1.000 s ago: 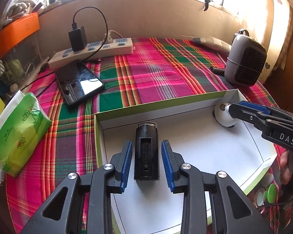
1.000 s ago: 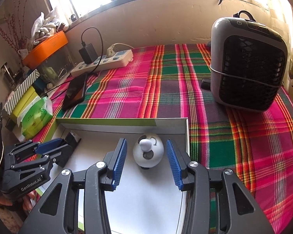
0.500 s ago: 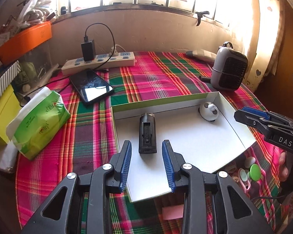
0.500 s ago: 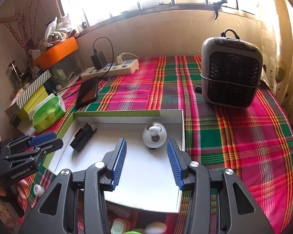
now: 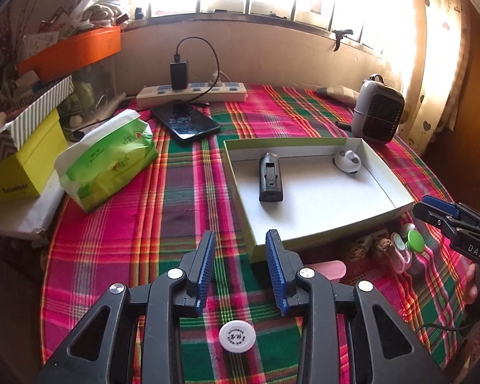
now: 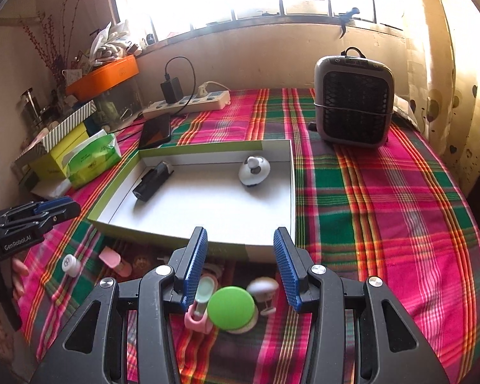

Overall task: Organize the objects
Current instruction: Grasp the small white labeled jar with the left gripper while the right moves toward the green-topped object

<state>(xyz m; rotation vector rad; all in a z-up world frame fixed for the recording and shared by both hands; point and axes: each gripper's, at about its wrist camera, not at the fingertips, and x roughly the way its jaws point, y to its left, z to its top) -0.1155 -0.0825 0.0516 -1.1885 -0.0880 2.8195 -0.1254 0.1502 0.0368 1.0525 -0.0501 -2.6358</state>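
Observation:
A shallow white box (image 5: 323,220) (image 6: 208,220) with green sides lies on the plaid table. Inside it lie a black oblong device (image 5: 270,177) (image 6: 152,180) and a small white round gadget (image 5: 347,161) (image 6: 254,171). My left gripper (image 5: 240,264) is open and empty, hovering over the cloth in front of the box's near left corner. My right gripper (image 6: 238,264) is open and empty, above a green-capped round item (image 6: 232,308) (image 5: 416,240) and a pink clip (image 6: 198,315). A white round cap (image 5: 237,336) lies under the left gripper.
Small items lie in front of the box: a pink piece (image 6: 113,259) and a white disc (image 6: 70,265). A grey heater (image 6: 353,102) stands back right. A phone (image 5: 185,123), power strip (image 5: 192,94), green tissue pack (image 5: 108,160) and yellow box (image 5: 19,163) sit at left.
Both grippers have pulled back from inside the box toward the near edge of the table. The black device and the white gadget stay in the box. Small items in front of the box came into view.

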